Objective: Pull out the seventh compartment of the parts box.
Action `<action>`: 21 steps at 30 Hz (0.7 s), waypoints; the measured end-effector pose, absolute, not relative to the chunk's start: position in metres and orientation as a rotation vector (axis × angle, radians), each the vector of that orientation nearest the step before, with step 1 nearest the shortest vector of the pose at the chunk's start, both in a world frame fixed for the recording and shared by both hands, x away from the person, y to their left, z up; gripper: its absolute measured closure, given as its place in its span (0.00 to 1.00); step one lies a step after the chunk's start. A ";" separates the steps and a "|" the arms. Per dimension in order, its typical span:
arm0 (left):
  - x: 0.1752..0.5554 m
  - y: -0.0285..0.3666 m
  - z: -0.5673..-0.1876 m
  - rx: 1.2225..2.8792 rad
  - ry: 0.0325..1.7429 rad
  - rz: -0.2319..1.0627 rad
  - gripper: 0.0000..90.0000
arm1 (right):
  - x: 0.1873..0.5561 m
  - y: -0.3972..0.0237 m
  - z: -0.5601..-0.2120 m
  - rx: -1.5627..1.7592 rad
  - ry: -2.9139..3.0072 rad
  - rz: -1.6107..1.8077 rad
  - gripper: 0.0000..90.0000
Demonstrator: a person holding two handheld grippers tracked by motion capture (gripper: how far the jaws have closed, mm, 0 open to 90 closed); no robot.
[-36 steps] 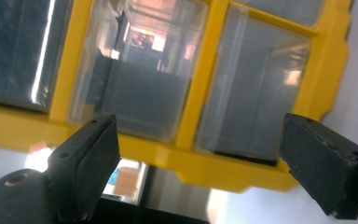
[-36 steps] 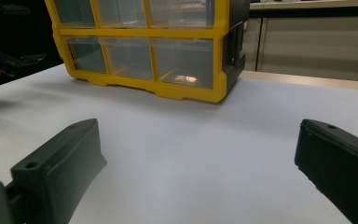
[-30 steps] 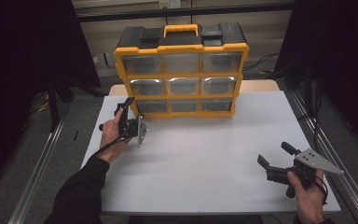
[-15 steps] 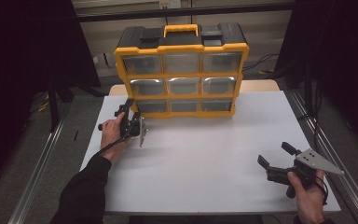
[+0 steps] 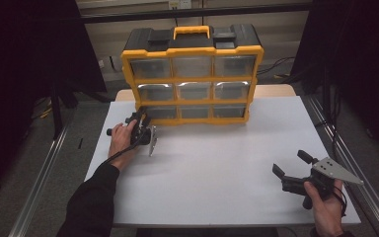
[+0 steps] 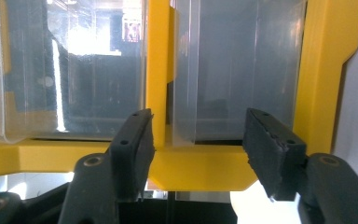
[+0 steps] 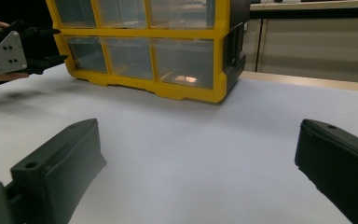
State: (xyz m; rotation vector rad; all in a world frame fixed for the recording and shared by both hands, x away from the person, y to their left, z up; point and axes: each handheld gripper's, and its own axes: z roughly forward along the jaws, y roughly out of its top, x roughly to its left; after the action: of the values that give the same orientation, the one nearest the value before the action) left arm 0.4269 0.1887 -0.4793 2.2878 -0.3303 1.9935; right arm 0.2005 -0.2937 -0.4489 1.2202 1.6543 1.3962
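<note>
A yellow and black drawer organizer (image 5: 192, 74) stands upright at the far side of the white table (image 5: 217, 168), with three rows of three clear plastic drawers and a yellow carry handle (image 5: 191, 31) on its black top.

The left gripper (image 5: 142, 118) is held in the person's left hand (image 5: 122, 140) right at the organizer's lower left corner, jaws pointing into the front of the bottom row. In the left gripper view its jaws stand moderately apart with nothing between them, and just beyond the fingertips sits the bottom-left drawer (image 6: 235, 70), its clear front spanning the gap between the two jaws. The yellow frame rail (image 6: 200, 163) lies directly ahead of the fingertips, very close (whether a jaw actually touches the plastic cannot be told). The neighbouring clear drawer (image 6: 70, 70) lies off to the side of one finger (image 6: 133, 149).

The right gripper (image 5: 293, 166) is held in the right hand (image 5: 325, 210) near the table's near right corner, well apart from the organizer. Its jaws are spread wide and empty; in the right gripper view bare white table lies between them, with the organizer far ahead of the fingertips.
</note>
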 end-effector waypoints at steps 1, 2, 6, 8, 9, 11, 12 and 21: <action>0.427 0.189 -0.480 2.272 -0.335 2.008 0.50 | 0.200 -0.294 -0.449 1.220 1.655 1.398 0.00; 0.428 0.189 -0.480 2.248 -0.342 2.014 0.51 | 0.200 -0.294 -0.449 1.220 1.655 1.400 0.00; 0.431 0.186 -0.480 2.249 -0.354 2.006 0.54 | 0.200 -0.294 -0.449 1.220 1.659 1.398 0.00; 0.431 0.184 -0.479 2.258 -0.365 2.019 0.56 | 0.200 -0.294 -0.449 1.221 1.659 1.398 0.00; 0.432 0.184 -0.482 2.229 -0.333 1.998 0.56 | 0.200 -0.294 -0.449 1.219 1.658 1.401 0.00; 0.432 0.182 -0.478 2.257 -0.344 2.032 0.58 | 0.200 -0.294 -0.449 1.217 1.658 1.401 0.00; 0.433 0.181 -0.479 2.269 -0.336 2.024 0.59 | 0.200 -0.294 -0.449 1.219 1.662 1.397 0.00; 0.433 0.180 -0.479 2.227 -0.362 2.050 0.68 | 0.200 -0.294 -0.448 1.211 1.661 1.401 0.00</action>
State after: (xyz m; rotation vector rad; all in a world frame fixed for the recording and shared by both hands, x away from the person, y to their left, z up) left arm 0.4333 0.1798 -0.4793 2.2274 -0.3624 2.0502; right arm 0.1999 -0.2937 -0.4484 1.2109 1.6611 1.4008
